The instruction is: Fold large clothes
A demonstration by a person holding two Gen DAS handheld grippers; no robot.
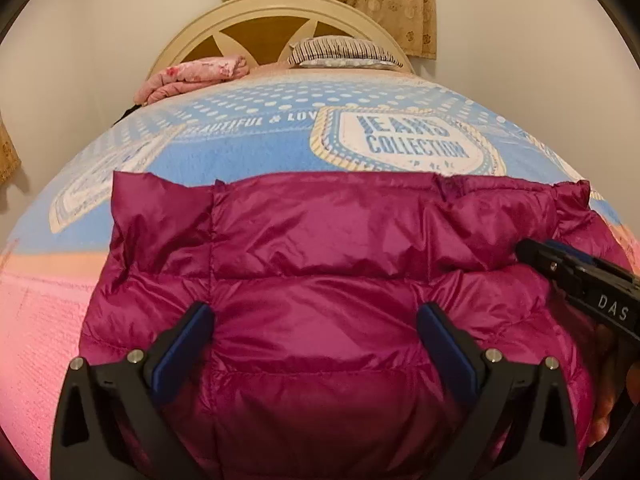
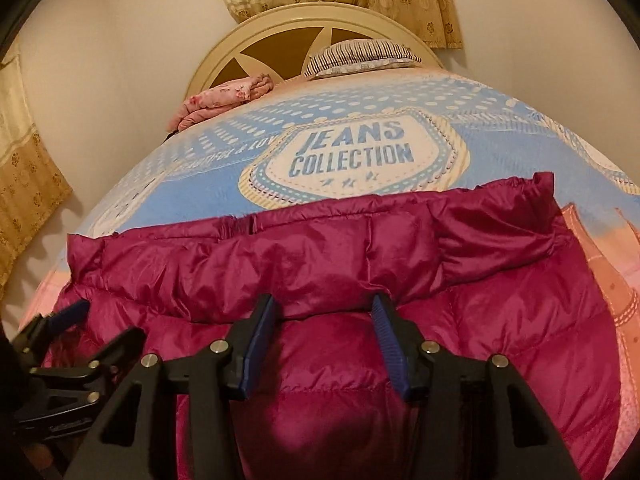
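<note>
Left claw (image 1: 316,316) wide open, holding nothing; jacket (image 1: 320,264) lies directly beneath and ahead of it on the bed (image 1: 248,148). Right claw (image 2: 324,308) half open, empty, jacket fold just beyond its tips.

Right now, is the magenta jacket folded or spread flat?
Folded, at least partly: the magenta puffer jacket has a doubled layer lying across its far part, its edge forming a ridge over the quilting below. Sleeves not visible.
</note>
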